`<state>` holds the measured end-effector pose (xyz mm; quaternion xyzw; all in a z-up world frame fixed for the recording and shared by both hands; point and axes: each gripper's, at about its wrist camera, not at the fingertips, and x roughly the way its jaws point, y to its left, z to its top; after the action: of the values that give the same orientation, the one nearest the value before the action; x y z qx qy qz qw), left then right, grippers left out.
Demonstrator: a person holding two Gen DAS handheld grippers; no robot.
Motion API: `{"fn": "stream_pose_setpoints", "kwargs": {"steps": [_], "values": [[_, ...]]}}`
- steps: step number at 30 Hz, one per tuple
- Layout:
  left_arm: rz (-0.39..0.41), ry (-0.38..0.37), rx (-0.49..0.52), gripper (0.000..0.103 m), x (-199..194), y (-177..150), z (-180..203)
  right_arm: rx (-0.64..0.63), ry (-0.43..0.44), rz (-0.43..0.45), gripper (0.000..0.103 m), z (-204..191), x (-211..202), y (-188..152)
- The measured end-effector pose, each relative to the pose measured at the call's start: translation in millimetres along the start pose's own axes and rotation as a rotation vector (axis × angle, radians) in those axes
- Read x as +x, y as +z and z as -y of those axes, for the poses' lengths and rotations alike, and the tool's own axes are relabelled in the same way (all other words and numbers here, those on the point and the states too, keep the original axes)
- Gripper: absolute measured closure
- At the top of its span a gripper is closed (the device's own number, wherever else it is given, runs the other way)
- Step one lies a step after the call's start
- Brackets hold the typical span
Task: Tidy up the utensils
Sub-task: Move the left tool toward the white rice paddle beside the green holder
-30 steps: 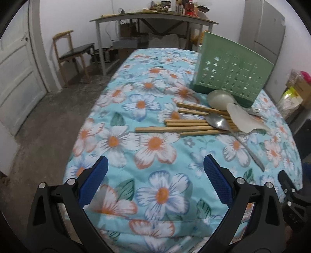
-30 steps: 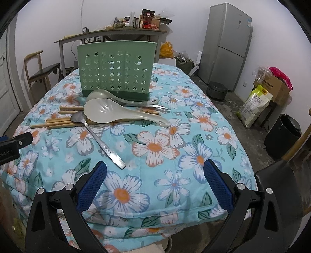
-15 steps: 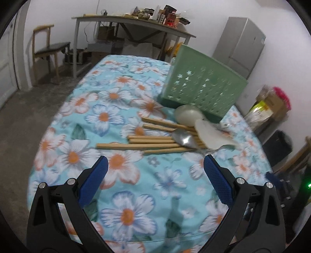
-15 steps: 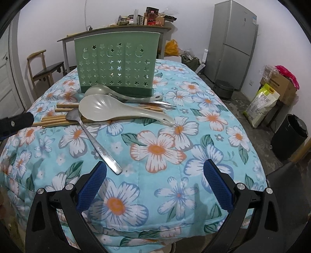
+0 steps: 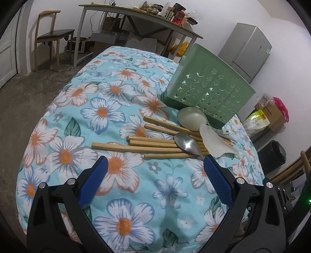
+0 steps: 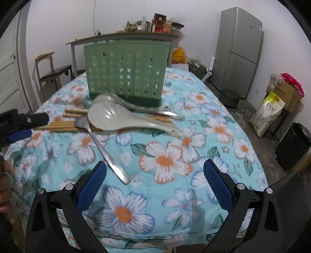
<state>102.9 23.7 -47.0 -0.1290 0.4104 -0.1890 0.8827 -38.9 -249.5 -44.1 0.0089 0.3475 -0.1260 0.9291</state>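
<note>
A green perforated utensil holder (image 5: 208, 91) (image 6: 126, 72) stands on the flowered cloth. In front of it lie several bamboo chopsticks (image 5: 147, 145) (image 6: 62, 125), a metal spoon (image 5: 185, 143) (image 6: 101, 146), a white rice paddle (image 5: 215, 142) (image 6: 124, 119) and a pale ladle (image 5: 191, 118) (image 6: 116, 100). My left gripper (image 5: 154, 175) is open and empty, just short of the chopsticks. My right gripper (image 6: 154, 181) is open and empty, near the spoon's handle end. The left gripper also shows at the left edge of the right wrist view (image 6: 23, 126).
The table has a rounded edge under the blue flowered cloth (image 5: 120, 194) (image 6: 175, 155). Behind stand a cluttered grey table (image 5: 136, 17), a wooden chair (image 5: 52, 37), a fridge (image 6: 239, 50), a black bin (image 6: 293, 146) and boxes with bags (image 6: 279, 101).
Both grippers have moved forward toward the utensils, which now look larger and closer. The left gripper has swung right, closer to the chopsticks. Both stay open; no utensil has moved.
</note>
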Motion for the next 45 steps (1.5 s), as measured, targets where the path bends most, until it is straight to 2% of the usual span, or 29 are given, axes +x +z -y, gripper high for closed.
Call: {"fn": "stream_pose_setpoints", "kwargs": {"steps": [12,20,23,31,33,35,38,40,45], "values": [[0.064,0.046,0.077,0.008,-29.3,-11.7,8.2,0.044,0.054,-0.032,0.006,2.6,-15.0,-7.8],[0.095,-0.011,0.138,0.01,-38.4,-11.6,21.2,0.064,0.104,-0.045,0.006,4.2,-12.4,-10.7],[0.073,-0.065,0.146,0.025,-31.1,-11.2,26.6,0.049,0.119,-0.05,0.006,0.1,-8.0,-9.9],[0.003,-0.174,0.126,0.056,-0.1,1.6,31.6,0.03,0.162,-0.037,0.006,-2.6,2.3,-5.7],[-0.015,-0.197,0.114,0.07,8.3,6.6,32.8,0.026,0.169,-0.035,0.008,-2.0,5.9,-3.7],[-0.03,-0.218,0.109,0.073,14.3,8.3,34.9,0.024,0.175,-0.036,0.01,-1.9,9.7,-2.2],[-0.074,-0.239,0.091,0.082,24.0,5.4,36.0,0.017,0.214,-0.051,0.021,-3.9,19.9,0.7],[-0.083,-0.222,0.098,0.084,27.4,3.2,36.3,0.007,0.242,-0.059,0.027,-6.8,27.1,3.8],[-0.093,-0.166,0.106,0.084,28.8,-1.1,32.2,-0.004,0.28,-0.041,0.03,-13.2,30.5,11.4]]}}
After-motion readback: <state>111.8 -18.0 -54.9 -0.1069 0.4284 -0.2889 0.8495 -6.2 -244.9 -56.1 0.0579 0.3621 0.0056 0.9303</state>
